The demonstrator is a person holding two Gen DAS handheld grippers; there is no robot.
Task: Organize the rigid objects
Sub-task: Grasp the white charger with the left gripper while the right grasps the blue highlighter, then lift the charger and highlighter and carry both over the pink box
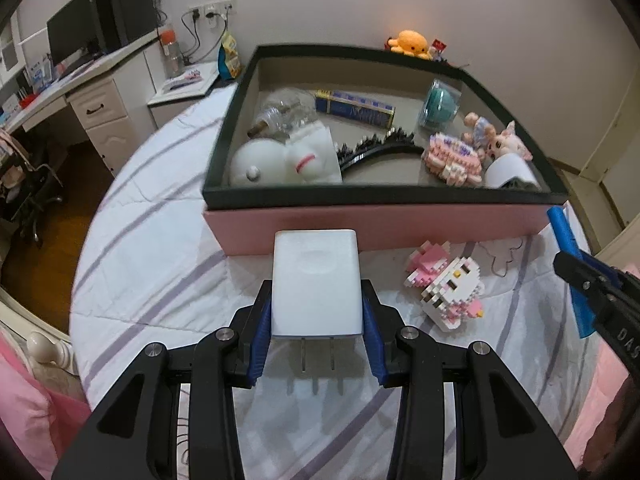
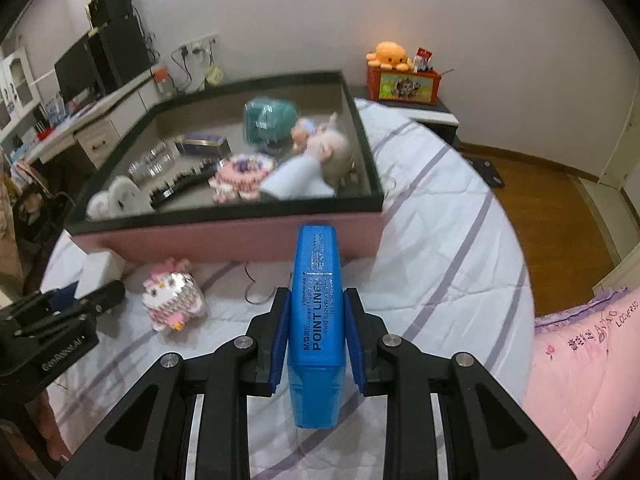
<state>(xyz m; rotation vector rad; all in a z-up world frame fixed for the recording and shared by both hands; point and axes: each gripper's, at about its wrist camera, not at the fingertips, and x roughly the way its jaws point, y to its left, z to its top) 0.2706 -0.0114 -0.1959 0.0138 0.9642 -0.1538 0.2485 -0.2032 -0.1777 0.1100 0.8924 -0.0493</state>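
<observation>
Bedding point(image 1: 168, 248) bore a box point(image 1: 376, 232), far from both grippers. Left gripper point(image 1: 318, 316) clamped a charger point(image 1: 316, 284); right gripper point(image 2: 316, 332) clamped a highlighter point(image 2: 316, 320). Each should clear the near rim, then release low inside.

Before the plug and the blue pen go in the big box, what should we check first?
1. Left tool squeezing the white plug: ok.
2. Right tool squeezing the blue pen: ok.
3. Box open on top: ok.
4. Bare floor left inside the box: ok, in the middle.
5. Block kitty out of the way on the bed: ok.
6. Plug lifted higher than the box rim: cannot tell.
</observation>
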